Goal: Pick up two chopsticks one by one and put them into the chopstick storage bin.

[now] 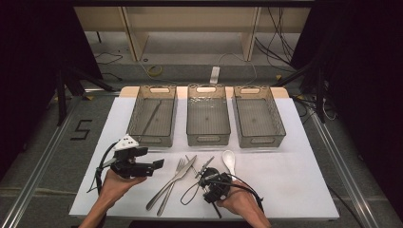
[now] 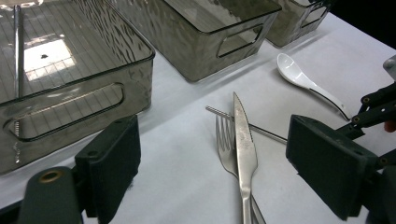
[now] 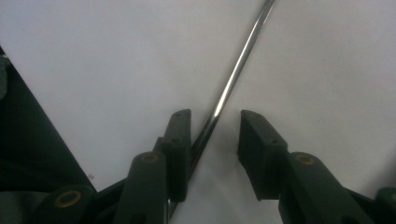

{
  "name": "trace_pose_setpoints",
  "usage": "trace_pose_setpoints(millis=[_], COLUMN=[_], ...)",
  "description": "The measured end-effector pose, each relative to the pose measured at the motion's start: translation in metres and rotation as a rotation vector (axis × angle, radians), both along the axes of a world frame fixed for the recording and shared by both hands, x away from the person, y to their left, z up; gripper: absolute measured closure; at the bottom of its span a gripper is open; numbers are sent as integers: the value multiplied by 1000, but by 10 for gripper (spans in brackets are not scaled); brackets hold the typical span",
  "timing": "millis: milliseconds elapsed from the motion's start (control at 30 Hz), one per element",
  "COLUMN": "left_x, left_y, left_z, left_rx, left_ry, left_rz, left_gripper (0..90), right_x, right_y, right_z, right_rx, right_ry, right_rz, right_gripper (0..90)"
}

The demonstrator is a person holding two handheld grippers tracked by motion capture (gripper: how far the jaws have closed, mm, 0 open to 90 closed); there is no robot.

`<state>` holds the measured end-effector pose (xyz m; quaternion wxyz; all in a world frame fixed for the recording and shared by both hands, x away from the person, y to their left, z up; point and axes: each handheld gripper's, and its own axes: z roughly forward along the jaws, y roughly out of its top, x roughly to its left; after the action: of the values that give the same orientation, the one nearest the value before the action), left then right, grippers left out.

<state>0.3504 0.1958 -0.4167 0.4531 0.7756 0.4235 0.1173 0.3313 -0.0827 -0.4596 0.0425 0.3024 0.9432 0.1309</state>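
Both right gripper (image 3: pixel 214 154) fingers straddle metal chopstick (image 3: pixel 233 79), partly apart; left gripper (image 2: pixel 210 172) gapes.

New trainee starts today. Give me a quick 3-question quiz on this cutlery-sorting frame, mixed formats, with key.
1. True or false: the knife lies on top of the fork.
2. Which item lies between the jaws of the right gripper? A) white spoon B) metal chopstick C) fork
3. Fill in: of the three bins, the ____ bin already holds a thin metal stick.

Key
1. True.
2. B: the metal chopstick runs through the gap close by one pad, with clear space to the other, so it is not gripped yet. The white spoon lies apart on the sheet.
3. Left.
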Motion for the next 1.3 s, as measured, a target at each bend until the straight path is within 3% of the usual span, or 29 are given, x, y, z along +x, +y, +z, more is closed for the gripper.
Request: trace_pose_setpoints(millis=[167,400,500,900,1300], left_x=[-1,-2,-2,-1,-1], left_y=[-2,-2,-3,-2,-3], left_z=[0,0,0,-1,-1], left_rx=[10,15,19,31,34], left_ry=[-4,-15,-14,-16,-18], left_rz=[-10,-14,-15,-11,-20], left_gripper=[173,175,175,178,183], right_x=[2,9,10,10,10], right_y=[-4,-8,-8,-16,-38], right_z=[0,0,0,3,21], right_rx=[-14,6,-8,-43,-49], right_ry=[4,40,28,58,57], right_rz=[-1,-21,-16,29,34], right_gripper=[740,791,853,857,859])
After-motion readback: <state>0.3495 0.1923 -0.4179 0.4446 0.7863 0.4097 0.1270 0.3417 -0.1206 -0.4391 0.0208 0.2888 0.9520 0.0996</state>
